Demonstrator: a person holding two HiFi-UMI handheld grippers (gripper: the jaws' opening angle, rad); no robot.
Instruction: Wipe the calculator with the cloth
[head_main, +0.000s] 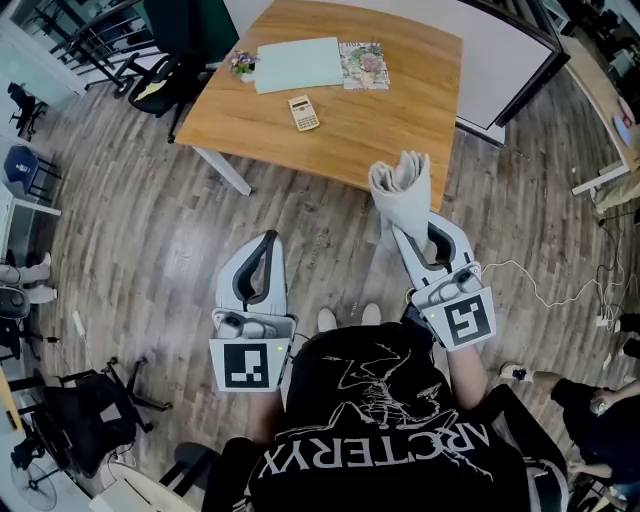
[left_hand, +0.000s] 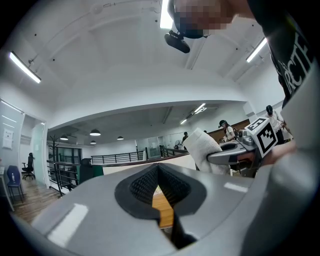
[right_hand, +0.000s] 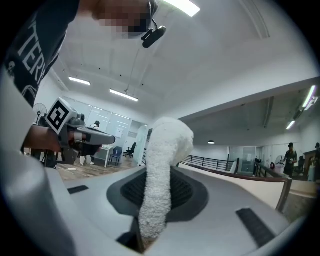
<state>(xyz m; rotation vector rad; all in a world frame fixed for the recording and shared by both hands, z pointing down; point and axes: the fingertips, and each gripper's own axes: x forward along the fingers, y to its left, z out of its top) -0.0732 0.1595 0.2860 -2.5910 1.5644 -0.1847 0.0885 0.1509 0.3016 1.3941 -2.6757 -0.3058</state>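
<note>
Head view: the calculator is seen lying flat on a wooden table in the upper centre of the frame, just below a pale green pad. A floral card is laid to the right of the pad. The calculator is kept well apart from both grippers, which are held over the wood floor in the lower half of the frame.

The white cloth is pinched in the right gripper and stands up bunched above the jaws, at the table's near edge. In the right gripper view, the jaws are seen clamped on the cloth, w/ its rounded top folded over.

The left gripper is held lower left of centre. In its own view the jaws are drawn together w/ nothing btwn them; only a thin slit is left.
</note>
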